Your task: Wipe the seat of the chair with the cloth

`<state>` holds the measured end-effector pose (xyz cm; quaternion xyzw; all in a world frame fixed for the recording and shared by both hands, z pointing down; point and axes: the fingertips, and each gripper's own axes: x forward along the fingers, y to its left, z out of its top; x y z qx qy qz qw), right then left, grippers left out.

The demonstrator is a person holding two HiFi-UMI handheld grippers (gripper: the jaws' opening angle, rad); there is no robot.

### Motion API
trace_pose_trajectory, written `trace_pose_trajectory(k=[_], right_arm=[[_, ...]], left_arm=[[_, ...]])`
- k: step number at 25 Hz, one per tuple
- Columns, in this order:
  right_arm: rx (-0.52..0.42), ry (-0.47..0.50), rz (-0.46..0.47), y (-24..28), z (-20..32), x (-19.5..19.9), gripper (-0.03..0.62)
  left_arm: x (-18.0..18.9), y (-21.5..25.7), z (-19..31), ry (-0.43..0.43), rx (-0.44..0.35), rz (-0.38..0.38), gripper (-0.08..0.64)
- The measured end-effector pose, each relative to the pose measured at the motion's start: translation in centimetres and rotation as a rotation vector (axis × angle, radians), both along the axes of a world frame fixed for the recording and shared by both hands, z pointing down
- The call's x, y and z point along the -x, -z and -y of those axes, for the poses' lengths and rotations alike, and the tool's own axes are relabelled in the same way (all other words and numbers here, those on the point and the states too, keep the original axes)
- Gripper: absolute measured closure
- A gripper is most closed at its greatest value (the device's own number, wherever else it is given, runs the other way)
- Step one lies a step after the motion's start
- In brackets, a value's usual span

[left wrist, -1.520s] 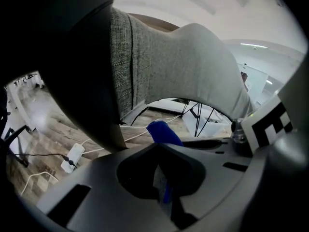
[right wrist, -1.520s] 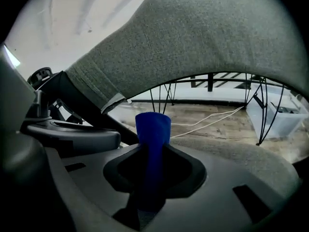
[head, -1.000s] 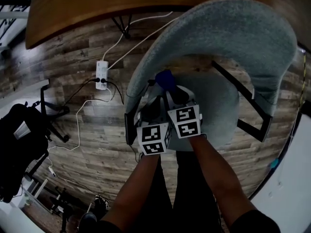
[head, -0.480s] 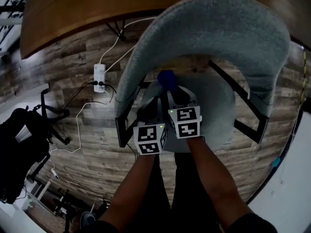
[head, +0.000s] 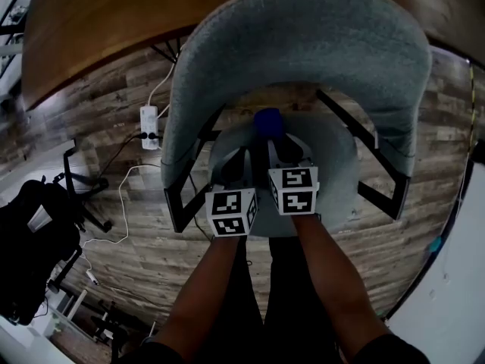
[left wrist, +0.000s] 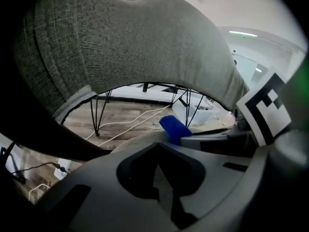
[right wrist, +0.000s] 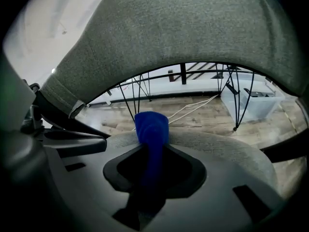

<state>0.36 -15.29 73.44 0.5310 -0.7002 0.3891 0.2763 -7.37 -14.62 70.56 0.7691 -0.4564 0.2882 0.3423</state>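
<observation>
1. The only print we see is the square markers on two cubes (head: 293, 189).
2. One blue cloth (head: 267, 121) sits at the back of the one chair's (head: 303, 44) seat (head: 337, 165), clamped in the right tool (head: 279, 149).
3. The left tool (head: 242, 161), beside it over the seat's front, seems closed on nothing.

Matt cloth, metal and wood are showing.
The chair (head: 303, 36) is wearing rough woven grey fabric over a thin black metal frame (head: 347, 120); the blue cloth (head: 267, 121) is looking soft and matt; the floor (head: 91, 120) is showing grained wood planks; the left gripper (head: 241, 161) and right gripper (head: 276, 149) are showing smooth matt grey plastic.
</observation>
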Motion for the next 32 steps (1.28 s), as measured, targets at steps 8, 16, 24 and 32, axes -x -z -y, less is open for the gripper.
trace_pose_trajectory(k=[8,16,24,32], right_arm=[[0.009,-0.081,-0.015,-0.2,-0.5,-3.4,0.489],[0.025,-0.192,-0.027,-0.1,-1.5,-7.5,0.489],[0.05,-0.302,-0.051,-0.1,-2.6,-11.2,0.489],[0.066,-0.417,-0.071,-0.1,-4.5,-15.8,0.489]], left_arm=[[-2.8,0.0,0.1,-0.051,-0.001,-0.016,0.557],[-6.2,0.4,0.2,-0.125,-0.006,-0.036,0.557],[-8.3,0.9,0.3,-0.178,-0.014,-0.042,0.557],[-10.9,1.5,-1.0,-0.291,-0.029,-0.056,0.557]])
